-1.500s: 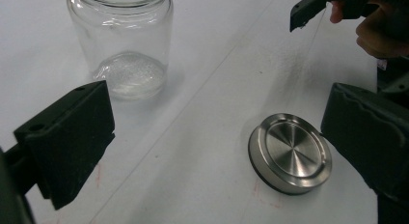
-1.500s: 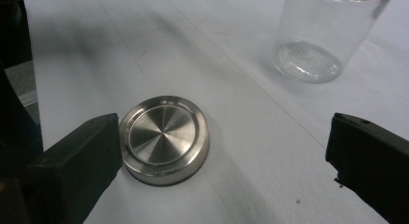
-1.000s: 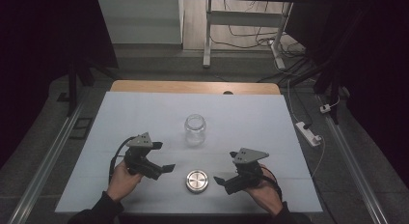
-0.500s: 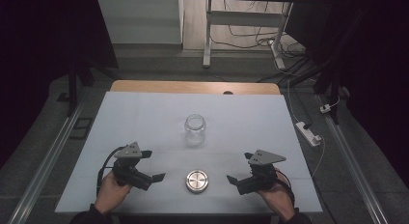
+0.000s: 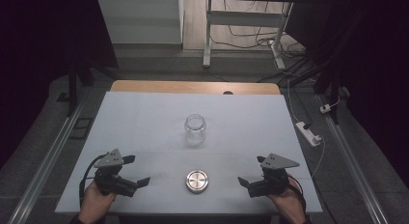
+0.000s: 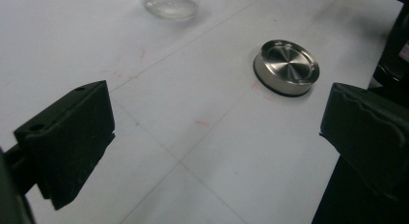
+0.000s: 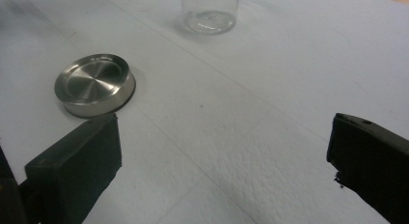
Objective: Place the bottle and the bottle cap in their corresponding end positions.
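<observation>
Both grippers, left gripper [image 5: 136, 177] and right gripper [image 5: 247, 185], rest spread wide and empty, flanking the metal lid [image 5: 197, 181] (glass jar [image 5: 195, 130] stands uncapped beyond), seemingly poised for it.

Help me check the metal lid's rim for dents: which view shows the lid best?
The left gripper view: the lid is sharp, with top and side wall visible. The right gripper view shows it slightly blurrier; the high view shows it small, from above.

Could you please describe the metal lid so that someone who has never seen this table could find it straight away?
Look at the white table and go to its near edge, between the left gripper and the right gripper. The lid lies flat there, apart from both, in front of the glass jar. It is the one round, shiny, silver disc; the jar is clear and upright.
</observation>
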